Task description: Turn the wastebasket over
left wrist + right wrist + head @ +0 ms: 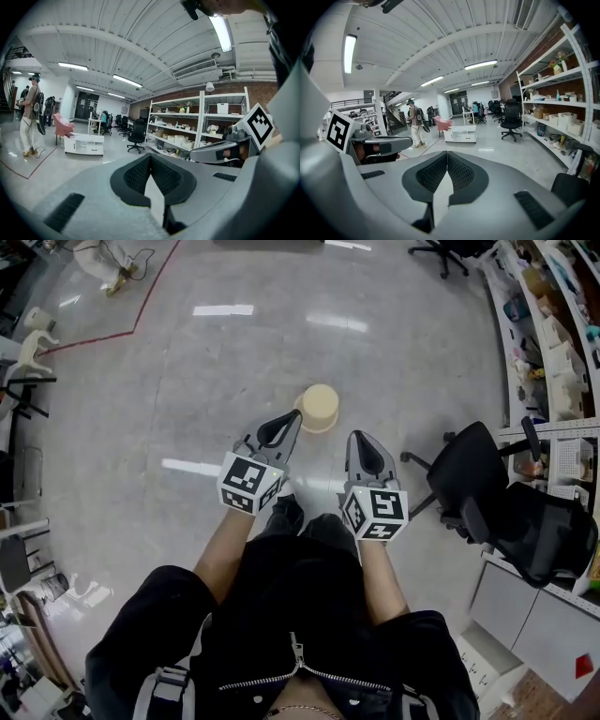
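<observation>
A tan wastebasket [320,408] stands on the grey floor in the head view, a little ahead of both grippers. My left gripper [290,417] is shut and empty, its tip close to the basket's left side. My right gripper [358,439] is shut and empty too, below and right of the basket. In the left gripper view the jaws [150,157] meet with nothing between them. The right gripper view shows its jaws [447,154] closed on nothing. Neither gripper view shows the basket.
A black office chair [487,488] stands close on the right, beside white shelving [553,343]. A person [30,115] stands far off by a white low table [84,143]. Red tape [112,334] marks the floor at the upper left.
</observation>
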The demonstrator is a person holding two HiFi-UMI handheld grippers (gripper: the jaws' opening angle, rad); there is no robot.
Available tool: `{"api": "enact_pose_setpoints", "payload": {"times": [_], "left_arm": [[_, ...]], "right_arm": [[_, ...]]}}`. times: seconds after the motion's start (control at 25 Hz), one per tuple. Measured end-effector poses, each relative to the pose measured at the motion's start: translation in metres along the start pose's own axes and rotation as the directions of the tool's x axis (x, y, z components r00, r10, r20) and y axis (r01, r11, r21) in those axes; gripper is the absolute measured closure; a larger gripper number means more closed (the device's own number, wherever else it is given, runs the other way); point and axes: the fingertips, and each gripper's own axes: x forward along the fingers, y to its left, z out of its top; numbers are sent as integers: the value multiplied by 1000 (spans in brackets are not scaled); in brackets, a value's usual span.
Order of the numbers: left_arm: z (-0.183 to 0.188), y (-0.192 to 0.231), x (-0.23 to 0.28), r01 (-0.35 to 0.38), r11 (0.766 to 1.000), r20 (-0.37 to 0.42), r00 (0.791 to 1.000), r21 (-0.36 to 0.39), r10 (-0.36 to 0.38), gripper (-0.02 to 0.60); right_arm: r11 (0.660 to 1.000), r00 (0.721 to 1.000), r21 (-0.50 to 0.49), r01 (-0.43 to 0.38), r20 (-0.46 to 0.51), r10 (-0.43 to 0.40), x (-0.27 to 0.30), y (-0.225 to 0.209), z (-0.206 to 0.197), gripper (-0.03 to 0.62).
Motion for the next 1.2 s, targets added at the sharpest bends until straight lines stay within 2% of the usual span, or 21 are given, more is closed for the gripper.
{"api": "enact_pose_setpoints", "payload": {"times": [0.24,0.44,0.64,0.96,1.2], "left_arm": [[5,12,23,15,1000,-7,1000,1,-15,577],[0,19,40,-4,1000,-23,1000,-17,3,577],[5,20,59,16,1000,-4,1000,-17,-16,577],[9,22,84,84,994,0,996,74,-84,577],[1,37,107,81,996,-7,997,42,-80,577]], "right_arm": [[1000,1000,-10,2,-2,-2,27,-11,14,583],[1000,999,-15,-24,-23,23,40,-18,14,583],[999,999,-31,-37,-30,36,56,-26,17,583],[998,1000,-61,-17,-6,17,79,-27,26,583],[998,1000,-58,2,7,-2,93,-46,31,583]]}}
